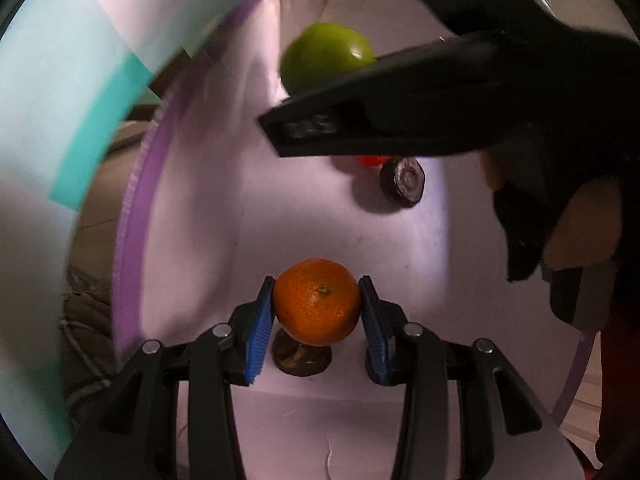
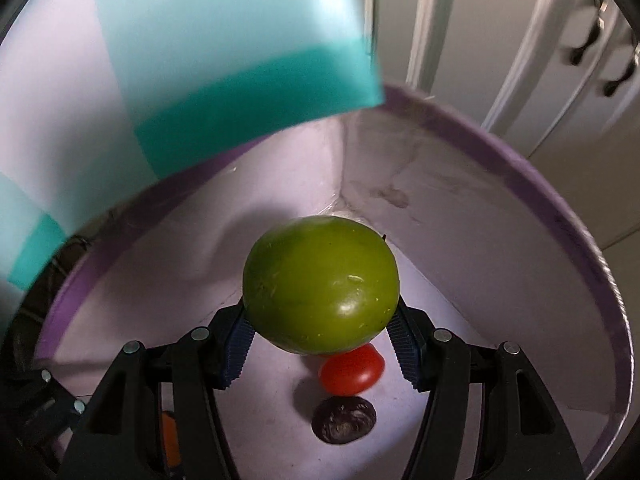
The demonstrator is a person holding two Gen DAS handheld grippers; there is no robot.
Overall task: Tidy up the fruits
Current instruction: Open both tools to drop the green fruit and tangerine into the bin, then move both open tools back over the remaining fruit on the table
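My left gripper (image 1: 318, 312) is shut on an orange tangerine (image 1: 316, 306) and holds it inside a white box with a purple rim (image 1: 132, 216). My right gripper (image 2: 320, 332) is shut on a green apple (image 2: 322, 284), also inside the box (image 2: 540, 196), near its far corner. The apple (image 1: 326, 56) and the right gripper's black finger (image 1: 360, 124) show in the left wrist view, above the tangerine. On the box floor lie a red tomato (image 2: 352, 370), a dark wrinkled fruit (image 2: 344, 420) and another dark fruit (image 1: 302, 356) under the tangerine.
A teal and pale box flap (image 2: 224, 60) hangs over the box's left side. White cabinet doors with dark handles (image 2: 588, 40) stand behind the box. Brown floor and cords (image 1: 86, 312) lie outside the box on the left.
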